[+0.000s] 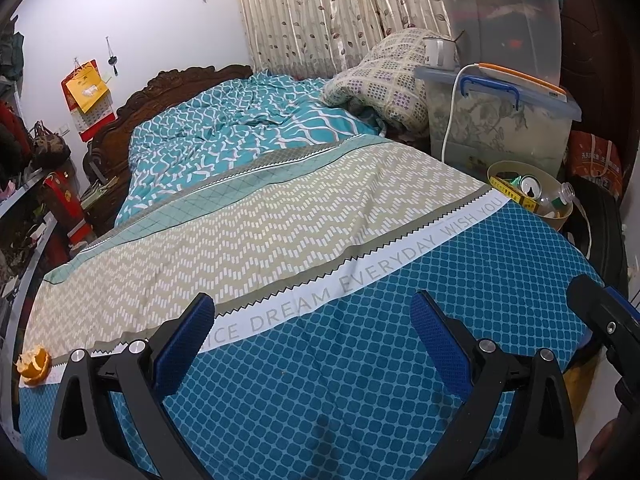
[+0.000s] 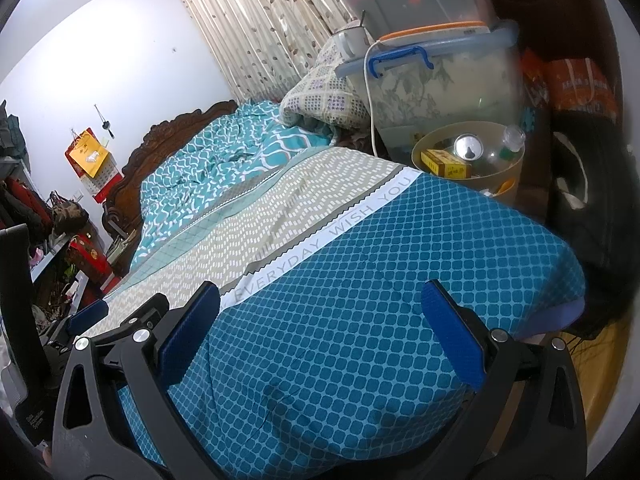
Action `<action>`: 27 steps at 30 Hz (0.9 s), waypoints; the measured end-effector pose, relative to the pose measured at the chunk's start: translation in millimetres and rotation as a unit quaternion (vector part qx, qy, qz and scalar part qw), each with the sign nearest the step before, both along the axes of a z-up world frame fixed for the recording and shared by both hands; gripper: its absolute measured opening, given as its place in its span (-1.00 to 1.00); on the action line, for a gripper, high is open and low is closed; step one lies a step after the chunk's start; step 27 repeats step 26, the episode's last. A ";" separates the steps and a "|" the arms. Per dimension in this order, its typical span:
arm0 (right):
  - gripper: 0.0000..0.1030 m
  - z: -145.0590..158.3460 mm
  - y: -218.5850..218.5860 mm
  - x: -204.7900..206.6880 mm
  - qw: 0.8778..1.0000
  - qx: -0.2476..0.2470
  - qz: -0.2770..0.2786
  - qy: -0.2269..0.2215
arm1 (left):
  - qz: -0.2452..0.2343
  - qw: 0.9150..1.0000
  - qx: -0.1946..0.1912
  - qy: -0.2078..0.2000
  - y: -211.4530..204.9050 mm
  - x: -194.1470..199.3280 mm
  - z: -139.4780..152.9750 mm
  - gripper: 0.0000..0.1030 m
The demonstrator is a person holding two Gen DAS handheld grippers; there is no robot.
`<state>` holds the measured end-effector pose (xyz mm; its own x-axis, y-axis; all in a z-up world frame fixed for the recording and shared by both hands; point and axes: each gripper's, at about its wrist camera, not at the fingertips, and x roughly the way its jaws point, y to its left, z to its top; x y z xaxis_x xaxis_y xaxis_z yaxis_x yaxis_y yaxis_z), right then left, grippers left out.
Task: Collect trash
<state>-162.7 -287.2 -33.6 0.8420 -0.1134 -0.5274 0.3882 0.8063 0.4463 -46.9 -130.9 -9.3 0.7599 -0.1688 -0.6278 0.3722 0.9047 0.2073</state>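
Observation:
An orange peel [image 1: 34,363] lies on the bed cover near its left edge, left of my left gripper [image 1: 314,344], which is open and holds nothing. A beige trash bin [image 1: 560,216] [image 2: 516,168] stands beside the bed's far right corner. It holds a drink can [image 1: 530,190] [image 2: 468,147], a clear plastic bottle [image 1: 558,196] [image 2: 506,142] and a yellow box [image 2: 444,164]. My right gripper [image 2: 320,330] is open and empty above the blue patterned cover. The right gripper also shows at the right edge of the left wrist view. The peel is out of the right wrist view.
The bed [image 1: 280,220] fills the middle, with a rumpled teal quilt [image 1: 240,120] and a folded blanket [image 1: 384,76] at the far end. Stacked plastic storage boxes [image 1: 500,120] with a mug [image 1: 438,52] stand behind the bin. Cluttered shelves [image 1: 24,200] line the left side.

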 end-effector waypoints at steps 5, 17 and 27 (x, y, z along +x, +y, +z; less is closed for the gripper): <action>0.93 -0.8 0.0 -0.3 1.000 0.000 0.000 0.000 | 0.000 1.000 0.000 0.000 -0.5 -0.2 -0.1 0.83; 0.93 -1.3 2.8 2.6 1.000 -0.002 0.002 0.002 | -0.017 1.000 -0.001 0.005 -0.7 -0.5 -2.8 0.83; 0.93 -1.2 2.6 4.1 1.000 -0.002 0.003 0.003 | -0.014 1.000 -0.006 0.013 2.5 2.1 -1.6 0.83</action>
